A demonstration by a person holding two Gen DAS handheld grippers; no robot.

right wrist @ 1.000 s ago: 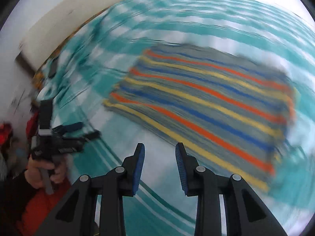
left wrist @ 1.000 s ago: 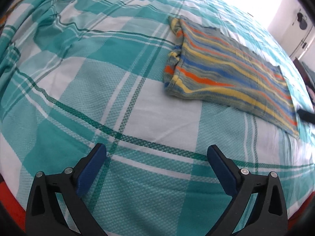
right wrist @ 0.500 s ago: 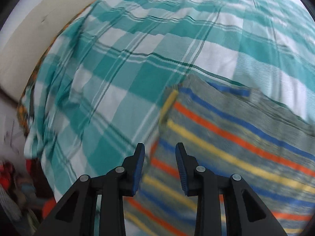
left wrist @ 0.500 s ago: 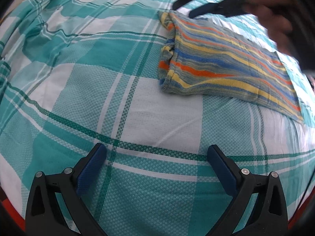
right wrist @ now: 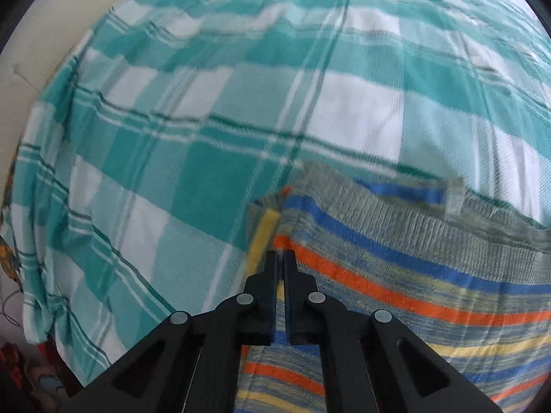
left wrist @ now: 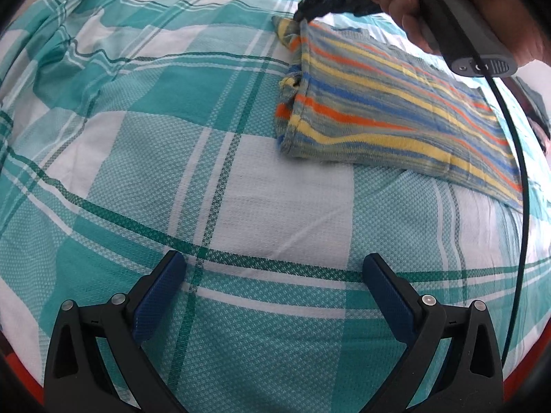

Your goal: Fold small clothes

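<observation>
I see a teal-and-white checked bedsheet (left wrist: 144, 158) filling both views, and everything else sits on it. On the sheet's far right part lies the striped garment (left wrist: 389, 110), folded flat, its orange, blue and yellow bands running lengthwise. My right gripper (right wrist: 283, 261) has its jaws pinched together on the garment's far corner, fabric caught between them. My left gripper (left wrist: 273, 268) hangs over bare sheet near the garment's near edge, jaws spread wide and holding nothing.
</observation>
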